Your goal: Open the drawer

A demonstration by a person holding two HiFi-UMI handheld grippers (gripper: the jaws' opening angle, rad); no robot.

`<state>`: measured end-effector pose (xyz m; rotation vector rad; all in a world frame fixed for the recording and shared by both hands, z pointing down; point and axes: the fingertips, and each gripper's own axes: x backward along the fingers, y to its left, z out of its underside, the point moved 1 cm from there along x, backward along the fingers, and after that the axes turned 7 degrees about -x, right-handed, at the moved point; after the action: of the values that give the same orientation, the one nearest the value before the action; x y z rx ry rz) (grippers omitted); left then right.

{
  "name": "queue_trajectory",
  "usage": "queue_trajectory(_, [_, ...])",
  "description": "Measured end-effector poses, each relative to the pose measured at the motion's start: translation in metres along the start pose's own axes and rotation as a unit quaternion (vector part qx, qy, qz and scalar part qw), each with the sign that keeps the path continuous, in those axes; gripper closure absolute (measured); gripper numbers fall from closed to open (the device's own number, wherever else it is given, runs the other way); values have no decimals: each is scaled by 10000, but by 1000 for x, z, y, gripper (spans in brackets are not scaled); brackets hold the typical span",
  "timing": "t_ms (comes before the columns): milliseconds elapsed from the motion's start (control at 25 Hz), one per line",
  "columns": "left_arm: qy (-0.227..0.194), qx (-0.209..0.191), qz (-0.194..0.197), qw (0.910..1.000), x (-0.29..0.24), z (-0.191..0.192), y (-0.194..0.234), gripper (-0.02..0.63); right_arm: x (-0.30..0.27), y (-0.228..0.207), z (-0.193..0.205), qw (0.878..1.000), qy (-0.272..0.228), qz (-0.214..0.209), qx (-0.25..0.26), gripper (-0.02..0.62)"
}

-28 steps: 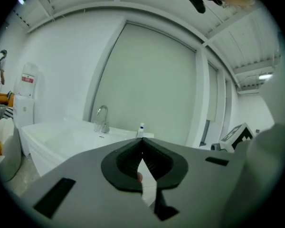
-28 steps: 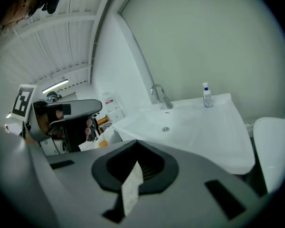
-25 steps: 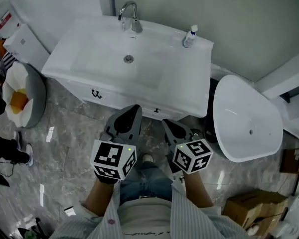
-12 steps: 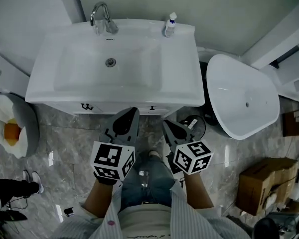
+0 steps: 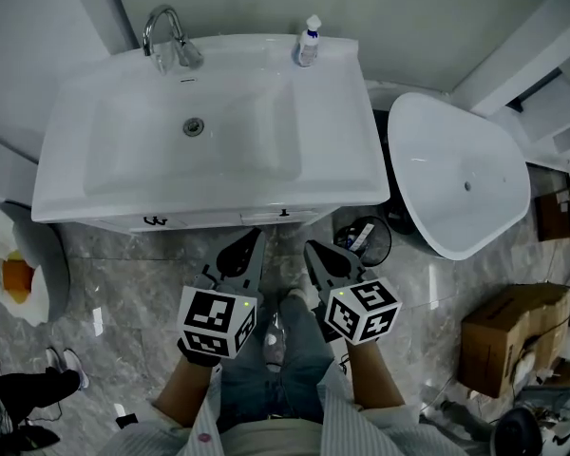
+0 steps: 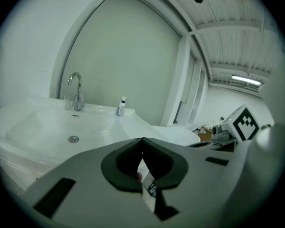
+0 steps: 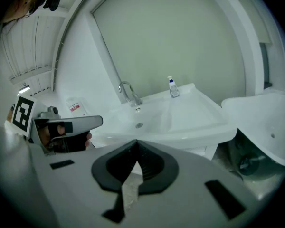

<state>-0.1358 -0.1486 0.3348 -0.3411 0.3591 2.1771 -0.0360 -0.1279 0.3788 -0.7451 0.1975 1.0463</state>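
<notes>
On approach, the grey left gripper [image 5: 254, 240] and grey right gripper [image 5: 312, 251] hover, jaws closed and empty, short of the white vanity drawer [image 5: 218, 220] at twelve o'clock, whose small dark handle [image 5: 283, 213] likely needs opened jaws next.

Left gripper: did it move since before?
Yes. The left gripper moved toward the picture's bottom, away from the sink cabinet; floor now shows between them.

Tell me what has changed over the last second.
The left gripper and right gripper have sunk in the head view, away from the drawer front, and are now over the floor. The view has swung to face the sink squarely. Nothing was taken hold of: both jaws are shut and empty, and the drawer stays closed.
</notes>
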Motion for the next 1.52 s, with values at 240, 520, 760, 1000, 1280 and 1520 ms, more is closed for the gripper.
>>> queue_trajectory(240, [323, 33, 102, 9994, -26, 40, 1, 591, -18, -21, 14, 9999, 74, 103, -64, 588])
queue_trajectory(520, [543, -15, 157, 9984, -52, 80, 1, 590, -43, -46, 36, 9997, 113, 157, -172, 587])
queue_trajectory(760, [548, -95, 277, 9981, -80, 109, 4, 591, -68, -69, 55, 9995, 132, 218, -161, 588])
queue_trajectory(1000, [728, -222, 348, 9965, -105, 156, 9, 589, -99, -92, 86, 9994, 186, 296, 6, 587])
queue_trajectory(1280, [874, -310, 425, 9948, -137, 195, 13, 589, -135, -118, 110, 9993, 235, 211, 219, 586])
queue_trajectory(1520, [969, -370, 483, 9934, -159, 220, 21, 589, -157, -140, 133, 9980, 408, 273, 394, 586])
